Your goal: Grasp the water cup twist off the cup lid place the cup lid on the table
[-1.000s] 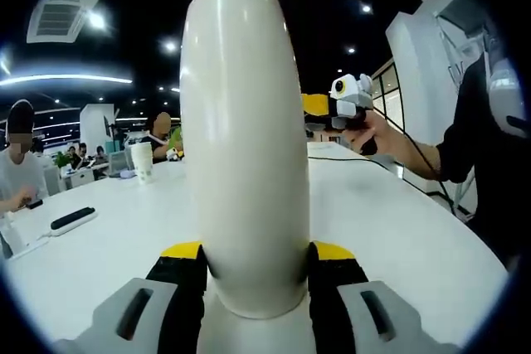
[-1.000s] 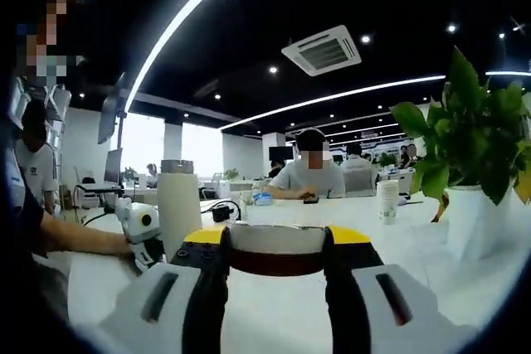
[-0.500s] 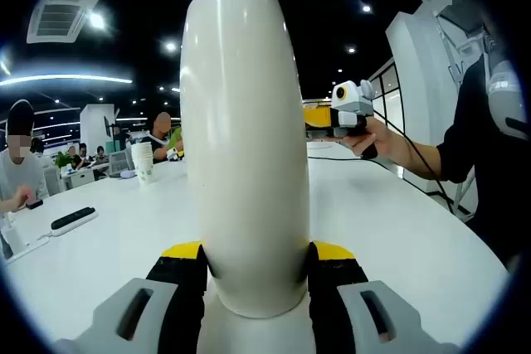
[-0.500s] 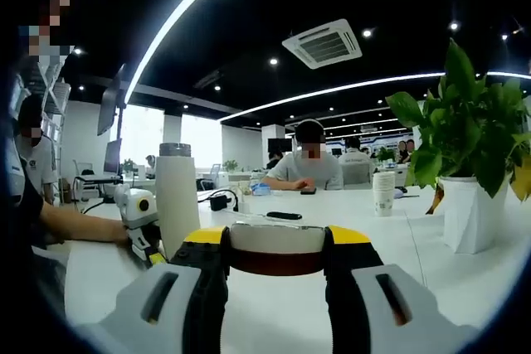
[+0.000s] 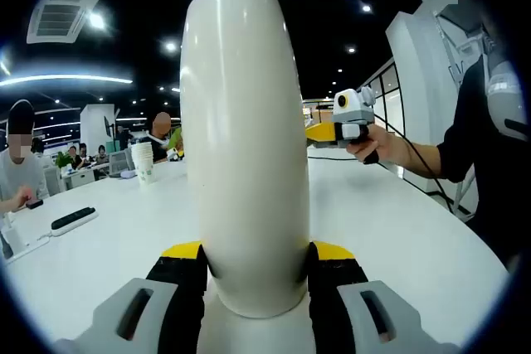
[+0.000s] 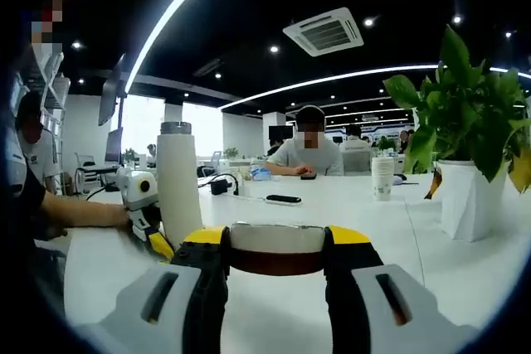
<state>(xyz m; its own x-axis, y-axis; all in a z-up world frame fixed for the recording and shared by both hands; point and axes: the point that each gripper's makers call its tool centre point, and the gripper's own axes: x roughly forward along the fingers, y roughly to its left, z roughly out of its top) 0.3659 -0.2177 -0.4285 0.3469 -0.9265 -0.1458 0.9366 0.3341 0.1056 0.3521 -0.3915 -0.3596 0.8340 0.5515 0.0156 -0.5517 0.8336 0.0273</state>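
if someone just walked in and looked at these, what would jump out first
The tall white water cup looms up the middle of the left gripper view, clamped at its base between the left gripper. In the right gripper view the right gripper holds the cup lid just above the white table. A leafy potted plant stands at that view's right edge.

Each tool has black jaws capped in yellow, seated in pale grey housings with dark slots — the left tool and the right tool match. The person wears a black short sleeve, a grey strap over it, and a thin black cable trails from the hand.
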